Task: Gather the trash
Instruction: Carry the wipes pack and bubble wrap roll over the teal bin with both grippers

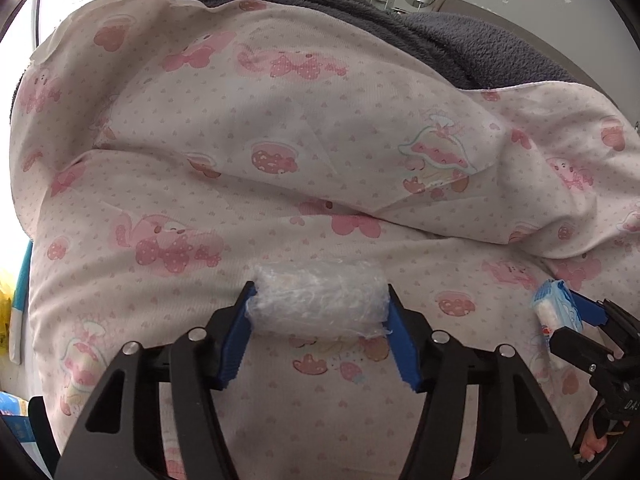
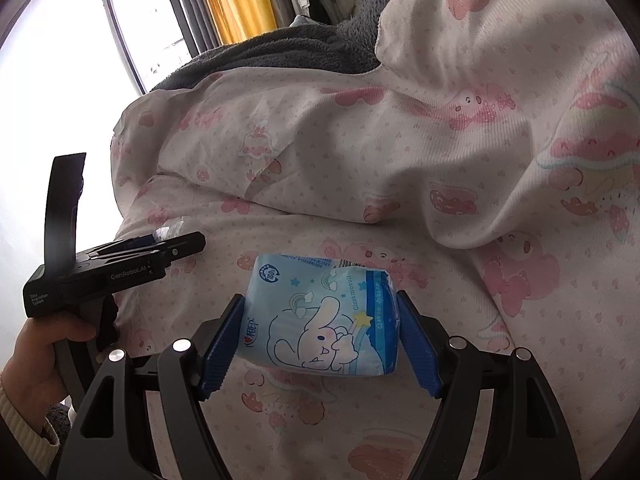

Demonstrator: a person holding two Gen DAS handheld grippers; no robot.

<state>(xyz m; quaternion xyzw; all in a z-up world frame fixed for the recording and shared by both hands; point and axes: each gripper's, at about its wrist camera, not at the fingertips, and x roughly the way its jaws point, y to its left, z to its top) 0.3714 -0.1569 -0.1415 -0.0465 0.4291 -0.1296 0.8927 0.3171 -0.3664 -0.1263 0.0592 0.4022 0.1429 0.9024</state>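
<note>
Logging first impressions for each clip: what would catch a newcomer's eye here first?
Each gripper clamps a piece of trash over the pink cartoon-print quilt: the left gripper holds a clear crumpled plastic wad, the right gripper a blue tissue pack with a white cartoon dog. A grey blanket lies behind the quilt.

- The bed (image 1: 320, 152) is covered by a rumpled white quilt (image 2: 360, 168) printed with pink cartoon figures and small hearts.
- A dark grey fleece blanket (image 1: 460, 44) lies along the quilt's far edge.
- A crumpled clear plastic wad (image 1: 318, 298) rests on the quilt.
- A light blue tissue pack (image 2: 322, 320) with a cartoon rabbit rests on the quilt too.
</note>
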